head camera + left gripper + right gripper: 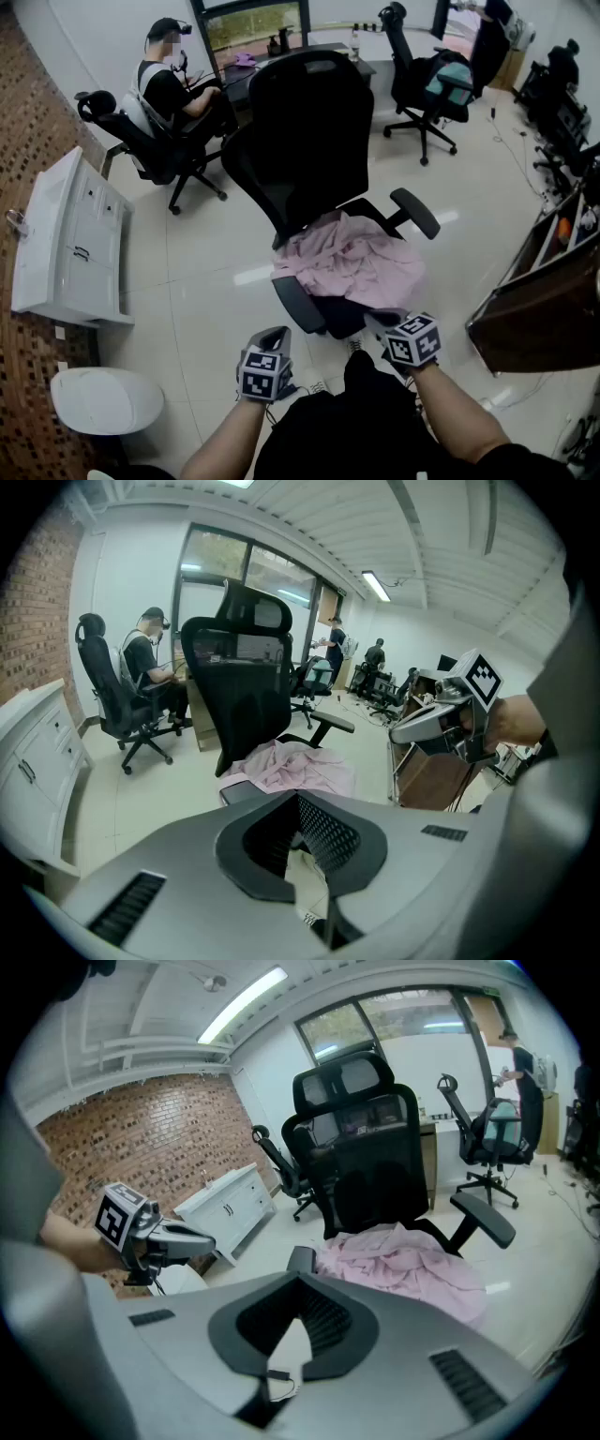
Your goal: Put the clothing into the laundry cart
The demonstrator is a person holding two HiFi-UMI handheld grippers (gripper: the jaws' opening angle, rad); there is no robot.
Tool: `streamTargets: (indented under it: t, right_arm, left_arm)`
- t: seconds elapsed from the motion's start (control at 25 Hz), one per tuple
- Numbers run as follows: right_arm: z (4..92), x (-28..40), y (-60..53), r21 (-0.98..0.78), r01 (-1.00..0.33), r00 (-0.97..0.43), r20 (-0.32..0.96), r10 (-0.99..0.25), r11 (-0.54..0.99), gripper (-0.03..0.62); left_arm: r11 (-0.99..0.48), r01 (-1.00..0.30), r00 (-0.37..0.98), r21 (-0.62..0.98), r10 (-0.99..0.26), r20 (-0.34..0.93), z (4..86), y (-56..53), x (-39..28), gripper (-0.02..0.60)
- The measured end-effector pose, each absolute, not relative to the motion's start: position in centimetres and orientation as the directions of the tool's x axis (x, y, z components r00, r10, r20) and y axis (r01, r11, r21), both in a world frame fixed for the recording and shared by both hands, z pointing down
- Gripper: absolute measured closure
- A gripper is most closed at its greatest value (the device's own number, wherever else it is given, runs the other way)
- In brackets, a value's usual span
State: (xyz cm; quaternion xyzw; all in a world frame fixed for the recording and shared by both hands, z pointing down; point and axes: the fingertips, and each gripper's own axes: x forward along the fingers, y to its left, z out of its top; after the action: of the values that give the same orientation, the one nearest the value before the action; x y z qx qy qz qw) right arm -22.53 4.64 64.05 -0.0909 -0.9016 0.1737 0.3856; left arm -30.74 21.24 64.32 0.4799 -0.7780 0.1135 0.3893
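Reaching step: the clothing lies heaped on the chair seat, untouched. The left claw and right claw are closed and empty, short of it. Next, I judge: open a claw, reach in, pinch the cloth. No cart shows.

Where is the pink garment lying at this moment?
In the head view, the pink garment lies crumpled on the seat of the black office chair, slightly right of centre and below its tall backrest.
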Motion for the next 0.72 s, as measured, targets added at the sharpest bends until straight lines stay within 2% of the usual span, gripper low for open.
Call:
streamTargets:
  t: [0.72]
  right_arm:
    - [69.7,-32.0,-4.2,-0.429,0.162,-0.591,0.679,0.435,0.889,0.579]
  left_arm:
    - [0.631,-0.756,-0.312,0.173,-0.579,0.753,67.6,13.4,-37.2,0.583]
